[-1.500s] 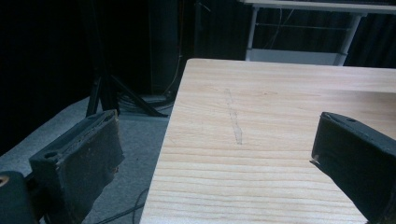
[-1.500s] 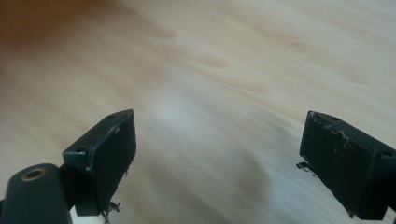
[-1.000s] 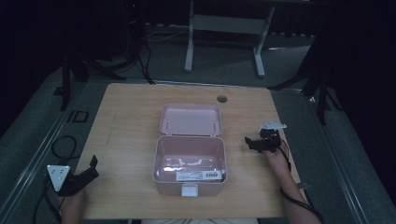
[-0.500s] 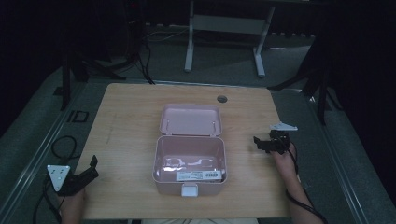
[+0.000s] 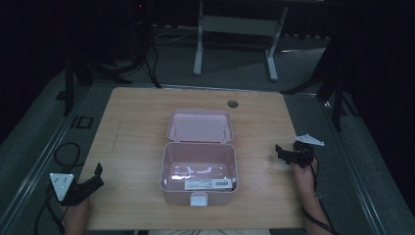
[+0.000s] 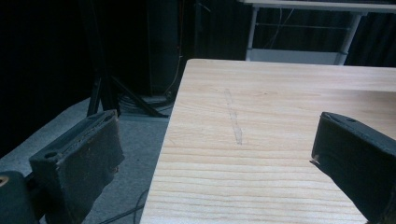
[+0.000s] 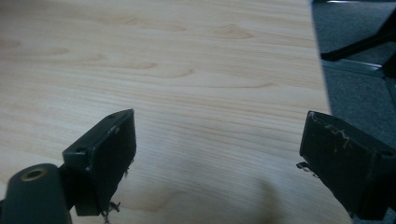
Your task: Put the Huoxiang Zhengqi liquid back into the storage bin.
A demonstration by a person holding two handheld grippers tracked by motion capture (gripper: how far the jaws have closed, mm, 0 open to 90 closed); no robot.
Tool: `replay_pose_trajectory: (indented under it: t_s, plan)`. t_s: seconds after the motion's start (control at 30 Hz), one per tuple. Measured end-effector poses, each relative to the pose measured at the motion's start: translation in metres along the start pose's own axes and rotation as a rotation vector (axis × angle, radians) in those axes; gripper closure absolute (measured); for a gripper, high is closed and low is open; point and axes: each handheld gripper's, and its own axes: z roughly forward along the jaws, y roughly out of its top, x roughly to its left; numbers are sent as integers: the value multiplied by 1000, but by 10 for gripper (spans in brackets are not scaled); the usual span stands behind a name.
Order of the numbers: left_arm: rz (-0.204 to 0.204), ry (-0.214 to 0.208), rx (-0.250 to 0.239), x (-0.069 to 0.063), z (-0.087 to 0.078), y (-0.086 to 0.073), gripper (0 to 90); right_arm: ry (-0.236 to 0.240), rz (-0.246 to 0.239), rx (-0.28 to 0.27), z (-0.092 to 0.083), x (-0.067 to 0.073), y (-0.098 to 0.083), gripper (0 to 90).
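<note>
Pink box (image 5: 199, 169) sits open at frame center on the tabletop (image 5: 132, 127), lid (image 5: 199, 125) laid back toward the top of frame, white latch (image 5: 198, 199) on its lower wall, a labelled packet (image 5: 207, 184) lying inside. My left hand-held gripper (image 5: 93, 177) is at lower left, jaws wide, empty. My right hand-held gripper (image 5: 286, 154) is at right-center, jaws wide too, empty, well apart from the box. Box looks like thin rigid plastic, probably light, smooth and a bit slippery; I'd pinch the lid's free edge or a side wall, not the latch.

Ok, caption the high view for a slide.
Open pink box at table centre, both open grippers apart.
</note>
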Motion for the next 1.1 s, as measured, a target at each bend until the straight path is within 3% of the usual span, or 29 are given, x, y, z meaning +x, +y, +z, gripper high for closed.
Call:
replay_pose_trajectory:
  t_s: [0.07, 0.13, 0.47, 0.67, 0.73, 0.87, 1.1]
  plan:
    - [1, -1, 1, 0, 0, 0, 22, 2, 19, -8, -3, -1, -3, 106]
    - [3, -1, 2, 0, 0, 0, 22, -17, 3, 4, -5, 0, -7, 106]
    - [3, 0, 0, 0, 0, 0, 22, -43, 21, -8, -14, -1, -17, 106]
    - [4, 0, -1, 0, 0, 0, 22, -63, 65, -44, -23, -6, -20, 106]
    - [4, 2, -2, 0, 0, 0, 22, -65, 104, -65, -25, -11, -20, 107]
    - [2, 3, -4, 0, 0, 0, 21, -63, 94, -63, -24, -10, -20, 107]
    - [3, 2, -7, -1, -1, 0, 22, -58, 31, -17, -18, -3, -20, 107]
